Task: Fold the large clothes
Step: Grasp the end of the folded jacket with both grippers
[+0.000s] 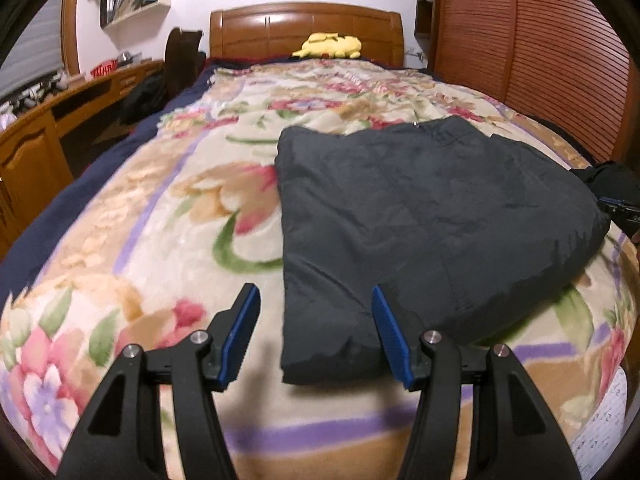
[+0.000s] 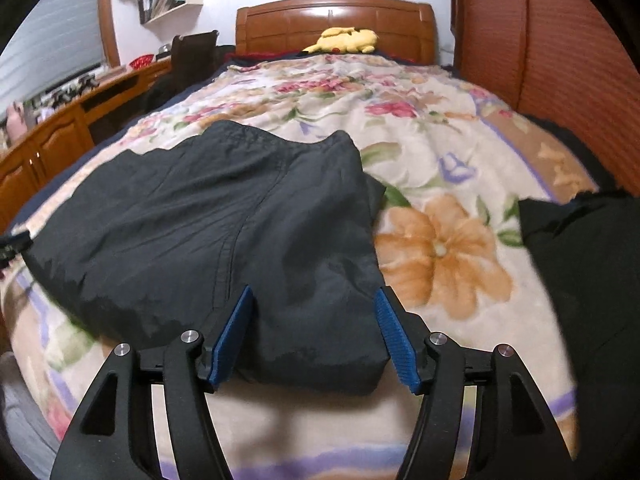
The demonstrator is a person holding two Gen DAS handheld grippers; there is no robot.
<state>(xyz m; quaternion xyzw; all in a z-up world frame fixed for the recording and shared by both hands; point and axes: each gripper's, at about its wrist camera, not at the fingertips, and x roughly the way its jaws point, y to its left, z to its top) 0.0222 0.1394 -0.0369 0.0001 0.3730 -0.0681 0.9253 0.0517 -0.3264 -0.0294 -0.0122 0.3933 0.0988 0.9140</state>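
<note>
Dark folded garment [image 1: 436, 216] lies on the bed's floral blanket [image 1: 160, 208], just ahead of both grippers and nearer the foot of the bed than the wooden headboard [image 1: 306, 34]. Its long axis seems to run across the bed, side to side. The left gripper [image 1: 316, 332] stands with jaws spread wide and nothing between them, straddling the garment's near left corner; the right gripper [image 2: 316, 332], likewise spread and empty, faces the near right corner, so each is about equally close to its own end. The cloth looks thick, slightly crinkled, already doubled into a rough rectangle with a seam down the middle. Another dark piece [image 2: 580, 280] lies apart to its right.
</note>
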